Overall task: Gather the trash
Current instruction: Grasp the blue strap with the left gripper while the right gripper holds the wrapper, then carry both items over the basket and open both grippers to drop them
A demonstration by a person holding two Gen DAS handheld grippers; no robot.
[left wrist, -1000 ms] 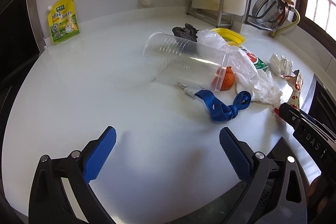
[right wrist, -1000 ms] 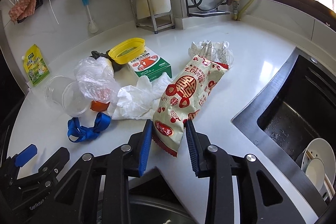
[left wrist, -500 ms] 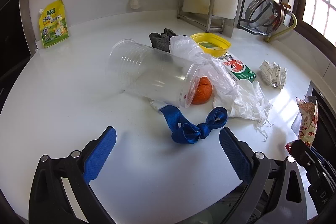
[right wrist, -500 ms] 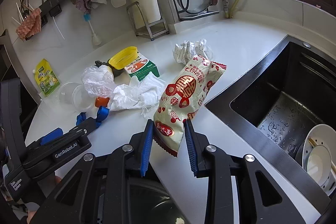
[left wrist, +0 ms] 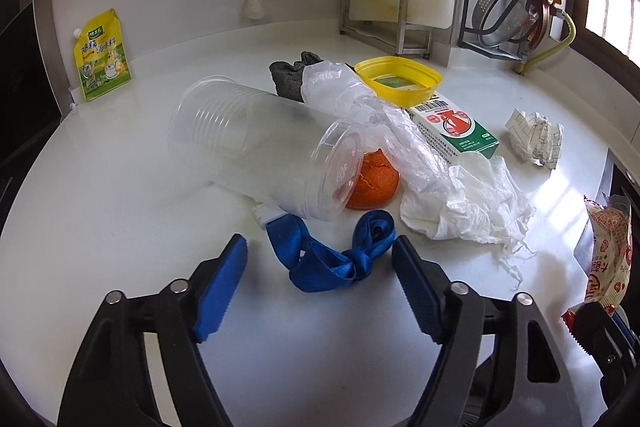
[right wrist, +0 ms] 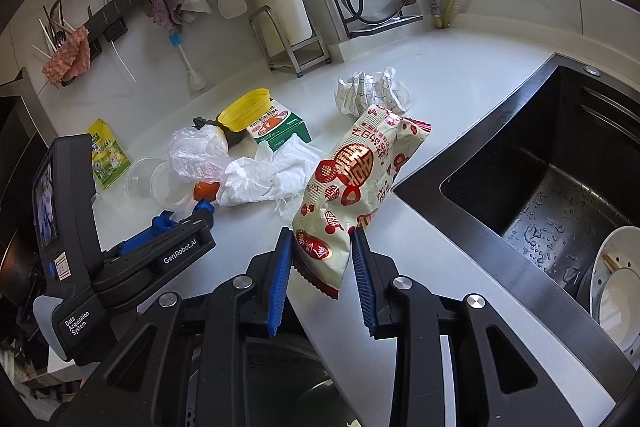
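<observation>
While the right gripper kept its blue pads clamped on the lower end of the red-and-cream snack bag, the bag stood lifted off the white counter, slanting toward one o'clock beside the black sink. The left gripper was spread wide and grasped nothing; the knotted blue strap lay on the counter between its fingertips. Just beyond the strap, at twelve o'clock in the left wrist view, a stack of clear plastic cups lay on its side, its mouth against an orange peel. A thin plastic bag draped over the cups, and a crumpled white tissue sat at two o'clock. Farther back were a yellow lid leaning on a green-and-white carton, a dark rag, and a ball of crumpled paper well to the right. A yellow pouch leaned against the wall at ten o'clock.
</observation>
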